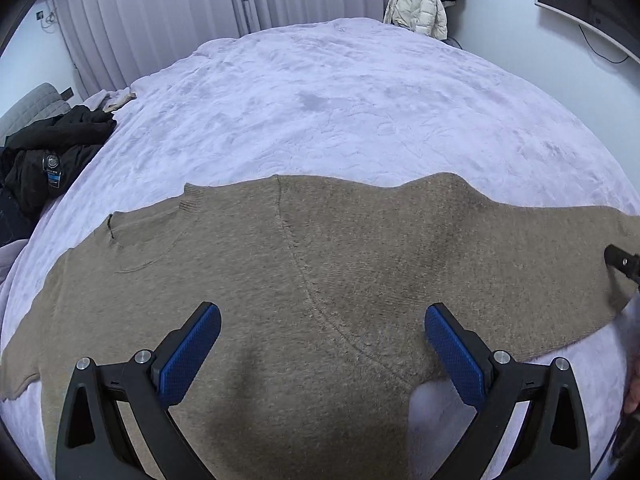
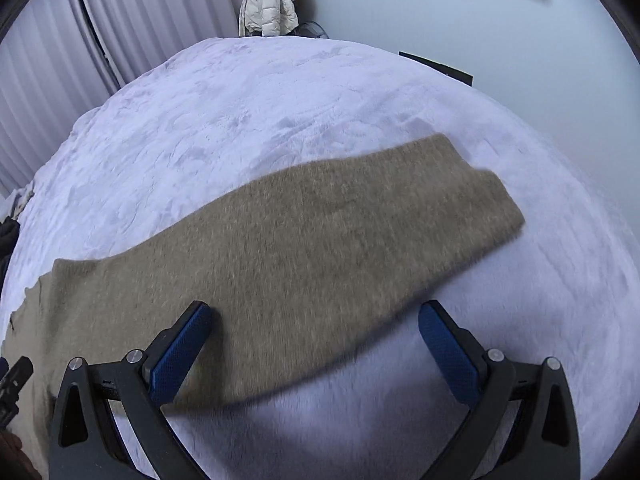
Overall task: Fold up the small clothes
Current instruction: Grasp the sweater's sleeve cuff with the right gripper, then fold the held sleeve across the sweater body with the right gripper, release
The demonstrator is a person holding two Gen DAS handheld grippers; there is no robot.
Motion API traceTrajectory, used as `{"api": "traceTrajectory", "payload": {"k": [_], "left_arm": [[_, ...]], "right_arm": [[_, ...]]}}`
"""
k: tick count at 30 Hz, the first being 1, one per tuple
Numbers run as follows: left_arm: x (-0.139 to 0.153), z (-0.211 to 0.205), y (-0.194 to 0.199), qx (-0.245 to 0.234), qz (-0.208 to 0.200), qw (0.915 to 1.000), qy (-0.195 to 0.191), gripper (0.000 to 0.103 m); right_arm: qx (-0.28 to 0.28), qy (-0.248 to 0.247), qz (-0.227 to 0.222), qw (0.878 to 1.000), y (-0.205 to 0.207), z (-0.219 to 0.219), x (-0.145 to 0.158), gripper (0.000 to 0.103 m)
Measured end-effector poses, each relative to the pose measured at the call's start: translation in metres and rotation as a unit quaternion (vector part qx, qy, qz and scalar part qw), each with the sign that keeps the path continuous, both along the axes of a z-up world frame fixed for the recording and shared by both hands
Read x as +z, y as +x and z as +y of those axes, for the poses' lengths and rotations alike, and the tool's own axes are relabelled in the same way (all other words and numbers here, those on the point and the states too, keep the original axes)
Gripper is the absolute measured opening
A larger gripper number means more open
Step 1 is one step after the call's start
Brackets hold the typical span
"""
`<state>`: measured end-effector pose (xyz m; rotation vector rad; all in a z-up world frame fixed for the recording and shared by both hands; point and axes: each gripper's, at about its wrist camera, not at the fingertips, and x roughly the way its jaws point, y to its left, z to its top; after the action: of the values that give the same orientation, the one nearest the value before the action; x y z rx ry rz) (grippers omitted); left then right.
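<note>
Both the left gripper [image 1: 322, 354] and the right gripper [image 2: 315, 350] hang wide open and empty over the tan sweater [image 1: 320, 272] spread flat on the bed [image 1: 340, 100] just ahead, a soft, limp knit probably best pinched at a sleeve [image 2: 420, 208] edge.

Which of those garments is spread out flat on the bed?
The brown sweater, flat under both open grippers. The black jacket lies crumpled at the bed's edge; the cream puffer coat hangs by the wall.
</note>
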<state>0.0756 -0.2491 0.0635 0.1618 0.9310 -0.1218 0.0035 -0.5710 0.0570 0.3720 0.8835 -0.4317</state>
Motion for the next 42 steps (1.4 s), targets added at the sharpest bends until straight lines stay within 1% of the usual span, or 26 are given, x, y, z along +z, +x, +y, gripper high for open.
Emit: {"api": "traceTrajectory", "payload": {"k": [1,2,3,4,5,6,10,12,15,16,17,19,20,21,22,24,26,27,29,30,32,35,38,40,41,42], "left_arm": [[-0.002,-0.001,0.003,0.002,0.003,1.0000,-0.001,0.102],[-0.005,-0.002,0.007,0.007,0.008,0.9999,-0.004,0.102],[-0.006,-0.001,0.009,0.011,0.012,0.9998,-0.007,0.102],[-0.008,0.000,0.011,0.015,0.016,0.9997,-0.012,0.102],[-0.009,0.000,0.013,0.018,0.018,0.9996,-0.016,0.102],[-0.009,-0.001,0.013,0.017,0.018,0.9995,-0.020,0.102],[-0.006,-0.010,0.013,0.005,0.009,0.9995,-0.028,0.102],[-0.010,-0.016,0.017,0.000,0.018,0.9995,-0.027,0.102],[-0.030,-0.024,0.026,-0.009,0.067,0.9971,-0.035,0.102],[-0.034,-0.024,0.028,-0.006,0.074,0.9966,-0.036,0.102],[-0.035,-0.023,0.029,-0.004,0.075,0.9963,-0.042,0.102],[-0.030,-0.019,0.029,-0.001,0.073,0.9960,-0.052,0.102],[-0.025,-0.016,0.030,0.003,0.069,0.9958,-0.061,0.102],[-0.021,-0.012,0.031,0.006,0.063,0.9953,-0.074,0.102],[-0.018,-0.010,0.032,0.009,0.060,0.9946,-0.084,0.102],[-0.018,-0.013,0.037,0.005,0.069,0.9918,-0.108,0.102],[-0.027,-0.031,0.048,-0.013,0.098,0.9899,-0.102,0.102],[-0.034,-0.042,0.051,-0.025,0.105,0.9912,-0.077,0.102],[-0.044,-0.061,0.053,-0.039,0.098,0.9945,-0.003,0.103],[-0.043,-0.061,0.051,-0.038,0.094,0.9948,-0.005,0.103],[-0.034,-0.051,0.047,-0.031,0.095,0.9946,-0.028,0.103],[-0.009,-0.027,0.035,-0.031,0.055,0.9951,-0.076,0.103],[0.001,0.000,0.040,0.015,0.027,0.9979,-0.057,0.103],[-0.015,0.013,0.051,0.041,0.056,0.9965,-0.046,0.103],[-0.031,0.015,0.058,0.043,0.091,0.9940,-0.044,0.103],[-0.047,0.014,0.061,0.039,0.117,0.9916,-0.037,0.103]], "right_arm": [[-0.001,-0.006,-0.005,1.000,0.007,-0.003,0.002,0.103],[-0.001,-0.010,-0.010,1.000,0.013,-0.005,0.003,0.095],[0.004,-0.013,-0.017,1.000,0.016,-0.007,0.006,0.064],[0.016,-0.009,-0.019,1.000,0.019,-0.008,0.008,0.044],[0.027,0.004,-0.024,0.999,0.019,-0.009,0.009,0.015],[0.026,0.013,-0.035,0.999,0.014,-0.011,0.012,0.008],[0.002,-0.037,-0.093,0.995,-0.021,-0.009,0.037,0.007],[-0.003,-0.061,-0.109,0.992,-0.036,-0.003,0.045,0.007],[0.000,-0.062,-0.071,0.996,-0.027,-0.004,0.030,0.009],[0.004,-0.055,-0.044,0.997,-0.020,-0.007,0.018,0.014],[-0.001,-0.045,-0.016,0.999,-0.015,-0.013,0.007,0.024],[-0.004,-0.010,-0.032,0.999,-0.025,-0.026,0.000,0.027],[-0.013,0.003,-0.044,0.999,-0.032,-0.033,0.003,0.034],[-0.027,-0.001,-0.046,0.999,-0.038,-0.037,0.007,0.045],[-0.045,-0.014,-0.048,0.998,-0.046,-0.040,0.013,0.050],[-0.096,-0.056,-0.062,0.992,-0.067,-0.043,0.026,0.074],[-0.118,-0.076,-0.083,0.987,-0.083,-0.040,0.037,0.081],[-0.112,-0.079,-0.084,0.987,-0.085,-0.037,0.040,0.081],[-0.084,-0.064,-0.055,0.993,-0.079,-0.031,0.036,0.081],[-0.074,-0.046,-0.041,0.995,-0.077,-0.028,0.032,0.081],[-0.062,-0.001,-0.045,0.997,-0.082,-0.024,0.023,0.081],[-0.043,0.009,-0.043,0.998,-0.081,-0.012,0.014,0.081],[-0.023,0.012,-0.051,0.998,-0.065,-0.003,0.009,0.081],[-0.029,0.019,-0.050,0.998,-0.050,-0.007,0.003,0.078],[-0.035,0.012,-0.047,0.998,-0.043,-0.009,0.001,0.071],[-0.043,0.004,-0.043,0.998,-0.037,-0.012,0.000,0.056]]}}
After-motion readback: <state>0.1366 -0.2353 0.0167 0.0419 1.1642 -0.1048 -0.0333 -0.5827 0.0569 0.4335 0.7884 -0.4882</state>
